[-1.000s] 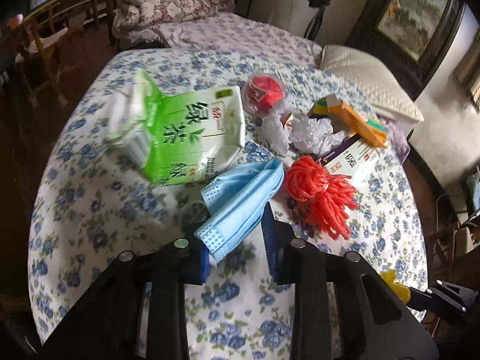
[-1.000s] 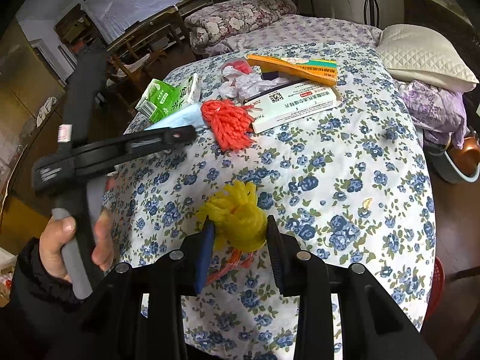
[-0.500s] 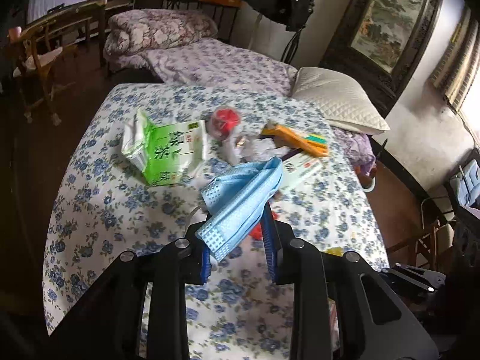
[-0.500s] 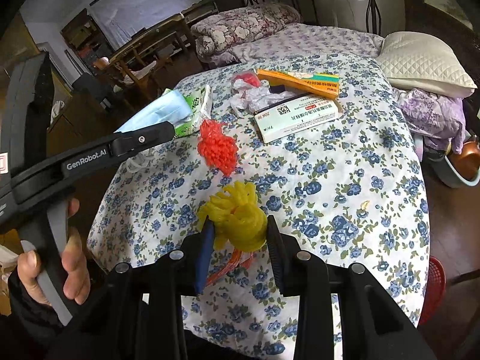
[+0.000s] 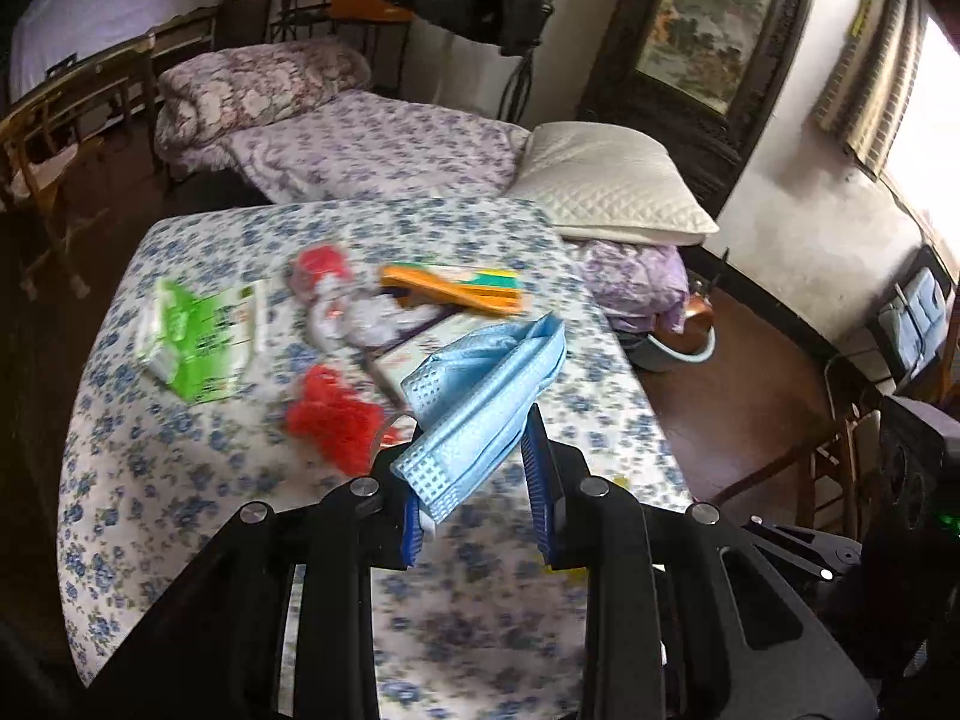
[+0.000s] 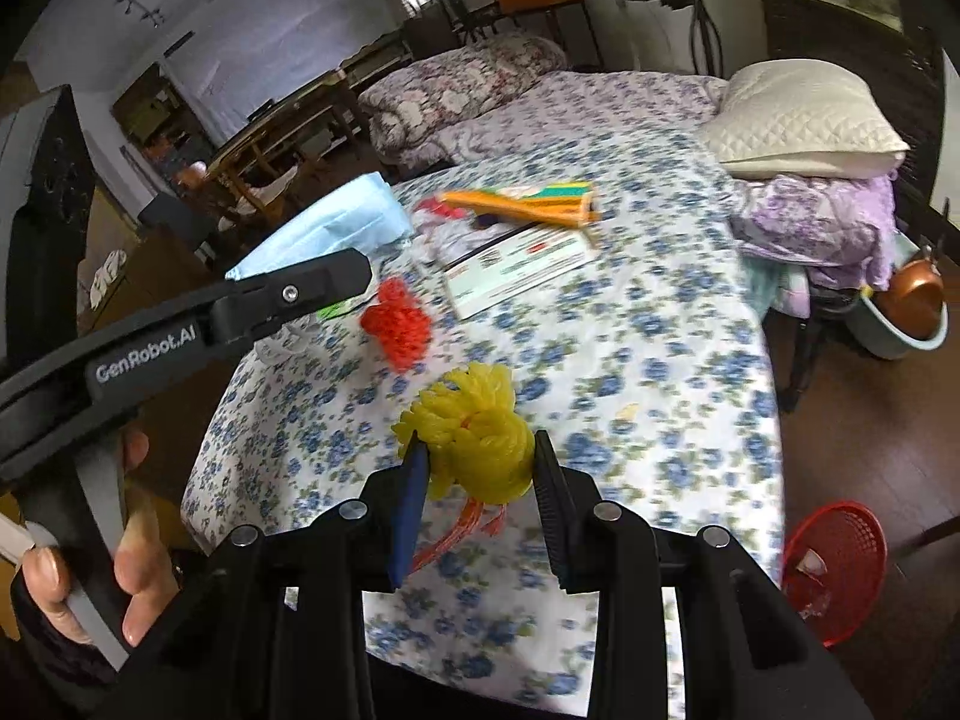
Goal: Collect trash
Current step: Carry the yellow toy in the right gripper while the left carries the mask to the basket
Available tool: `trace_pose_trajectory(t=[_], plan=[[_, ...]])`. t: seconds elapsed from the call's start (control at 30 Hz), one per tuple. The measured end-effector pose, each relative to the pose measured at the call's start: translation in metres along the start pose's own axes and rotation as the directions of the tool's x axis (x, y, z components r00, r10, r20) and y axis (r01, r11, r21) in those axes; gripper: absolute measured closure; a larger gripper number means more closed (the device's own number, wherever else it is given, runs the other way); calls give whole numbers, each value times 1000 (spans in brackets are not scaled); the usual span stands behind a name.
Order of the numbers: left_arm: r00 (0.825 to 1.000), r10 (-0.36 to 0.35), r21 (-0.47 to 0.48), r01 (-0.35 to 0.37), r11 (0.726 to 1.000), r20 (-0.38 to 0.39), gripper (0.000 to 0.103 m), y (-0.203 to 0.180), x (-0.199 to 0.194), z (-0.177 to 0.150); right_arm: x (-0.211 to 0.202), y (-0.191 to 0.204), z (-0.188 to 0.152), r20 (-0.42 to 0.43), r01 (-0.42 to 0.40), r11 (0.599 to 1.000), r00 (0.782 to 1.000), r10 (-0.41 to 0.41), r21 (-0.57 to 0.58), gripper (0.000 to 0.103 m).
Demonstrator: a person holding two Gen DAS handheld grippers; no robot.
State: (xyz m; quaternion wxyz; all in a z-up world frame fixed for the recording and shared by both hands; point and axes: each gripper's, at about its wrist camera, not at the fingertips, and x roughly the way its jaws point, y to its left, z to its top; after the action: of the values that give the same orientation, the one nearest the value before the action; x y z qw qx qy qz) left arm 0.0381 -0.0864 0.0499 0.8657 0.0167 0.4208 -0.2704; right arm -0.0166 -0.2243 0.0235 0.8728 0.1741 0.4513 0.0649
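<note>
Trash partly collected: our left gripper pinches mask, right gripper pinches yellow bundle; cartons, red bundle left mid-table.

Floral-clothed table, green carton, red net bundle, orange box

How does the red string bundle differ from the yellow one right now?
The red string bundle lies on the tablecloth; the yellow string bundle is clamped in the right tool, off the cloth. The red one sits near the white box, the yellow one nearer the table edge. Both are bunched plastic cord.
</note>
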Motion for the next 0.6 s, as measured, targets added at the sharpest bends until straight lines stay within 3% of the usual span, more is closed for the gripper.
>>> trace_pose_trajectory(t=[0.4,0.6], plan=[[994,-90,119,97,988,-58,74,-103,27,-7,-48,-92,-16,58,119,985,990,-127,126,69],[988,-116,163,132,978,-104,74,-151,49,-12,-59,-166,-47,6,245,946,968,-252,213,69]])
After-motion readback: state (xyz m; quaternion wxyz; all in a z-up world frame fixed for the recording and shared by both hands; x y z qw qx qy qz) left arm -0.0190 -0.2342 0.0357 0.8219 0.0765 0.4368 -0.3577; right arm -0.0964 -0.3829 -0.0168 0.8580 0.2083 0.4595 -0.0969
